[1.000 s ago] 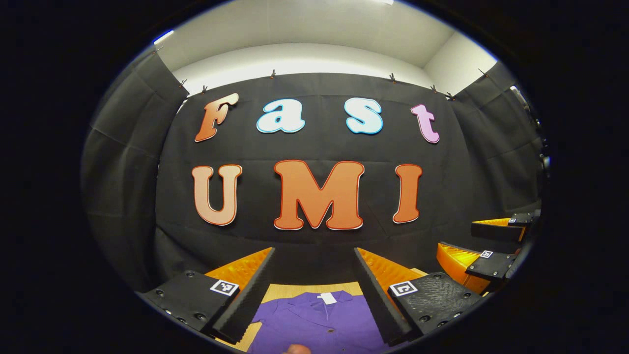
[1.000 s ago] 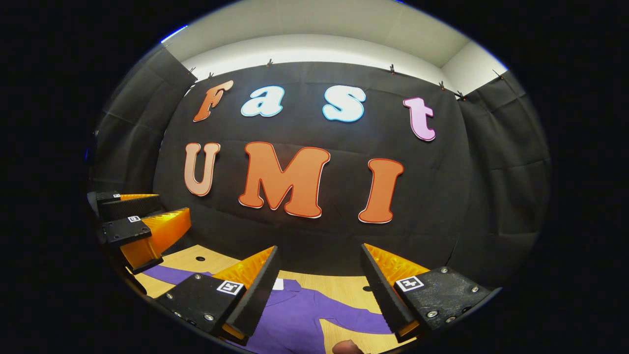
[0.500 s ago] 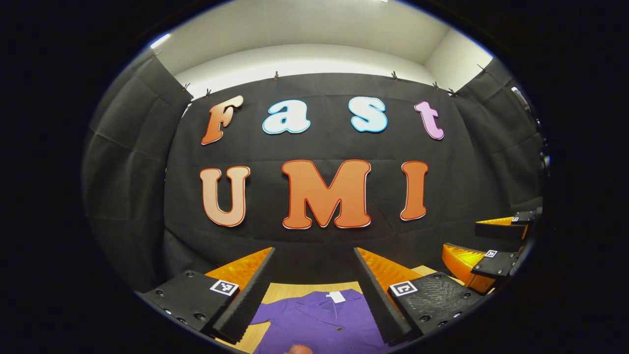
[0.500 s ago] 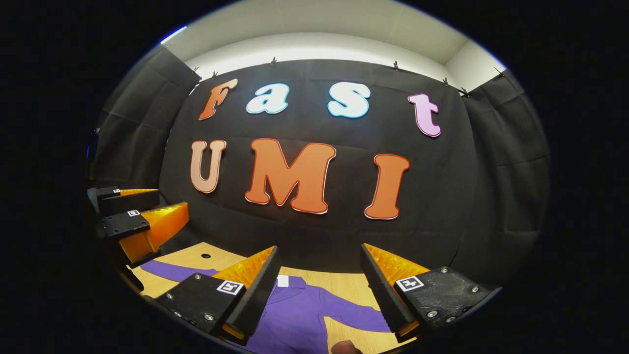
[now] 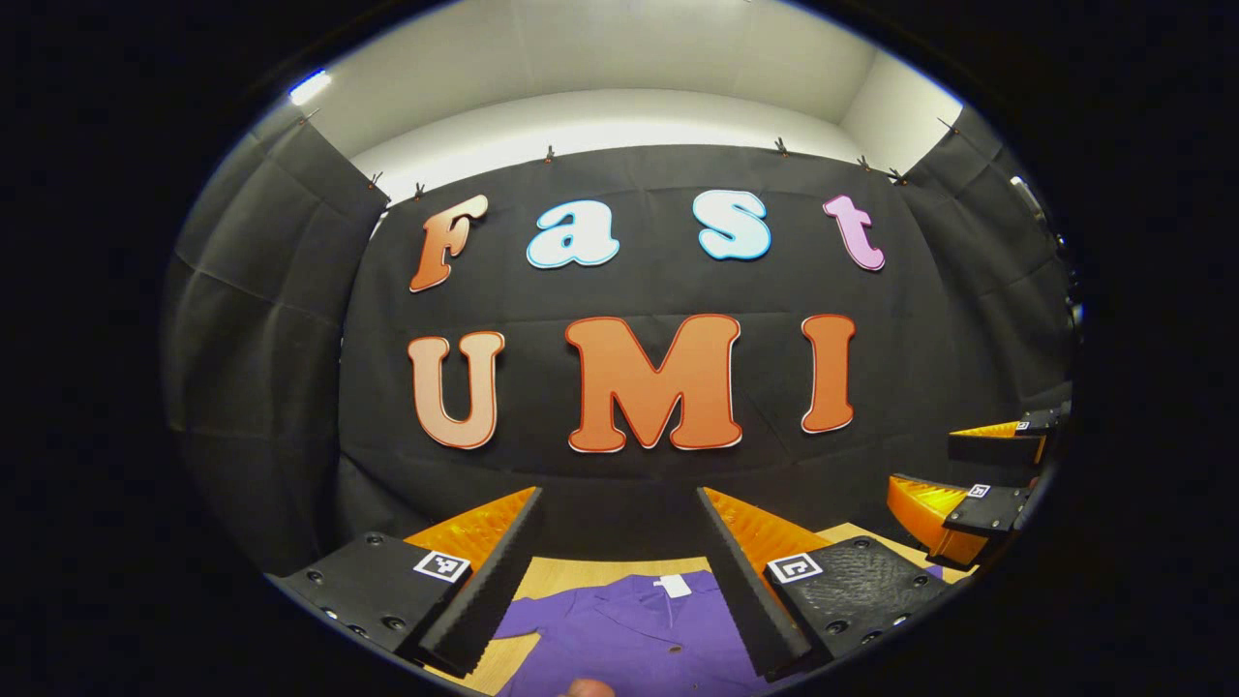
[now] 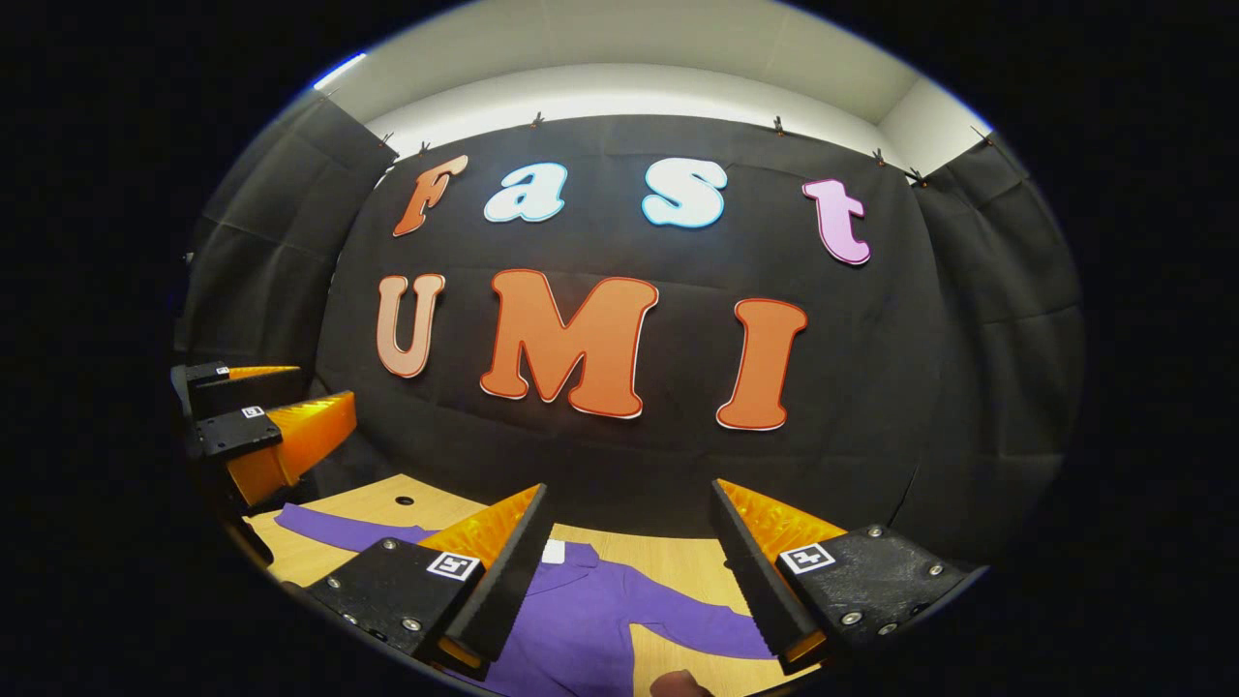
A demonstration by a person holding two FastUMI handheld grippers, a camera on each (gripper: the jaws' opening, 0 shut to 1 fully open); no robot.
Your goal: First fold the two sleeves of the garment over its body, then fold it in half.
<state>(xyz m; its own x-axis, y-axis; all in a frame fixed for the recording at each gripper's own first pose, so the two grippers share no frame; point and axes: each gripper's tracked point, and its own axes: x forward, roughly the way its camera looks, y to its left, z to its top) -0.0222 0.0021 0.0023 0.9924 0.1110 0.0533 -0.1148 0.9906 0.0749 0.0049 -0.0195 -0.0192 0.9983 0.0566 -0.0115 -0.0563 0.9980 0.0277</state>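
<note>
- Left gripper [image 5: 619, 542]: jaws wide, nothing held; garment [image 5: 629, 634] flat on table [image 5: 571, 573] below.
- Right gripper [image 6: 629, 542]: jaws wide, nothing held, above garment's sleeve [image 6: 697, 620].

Recording booth: black cloth walls [image 5: 261, 319], wooden table [image 6: 678, 557].

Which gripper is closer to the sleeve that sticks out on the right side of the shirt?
Right, as far as I can judge. The right gripper hangs open just above that sleeve; the left gripper is over the shirt's collar.
</note>
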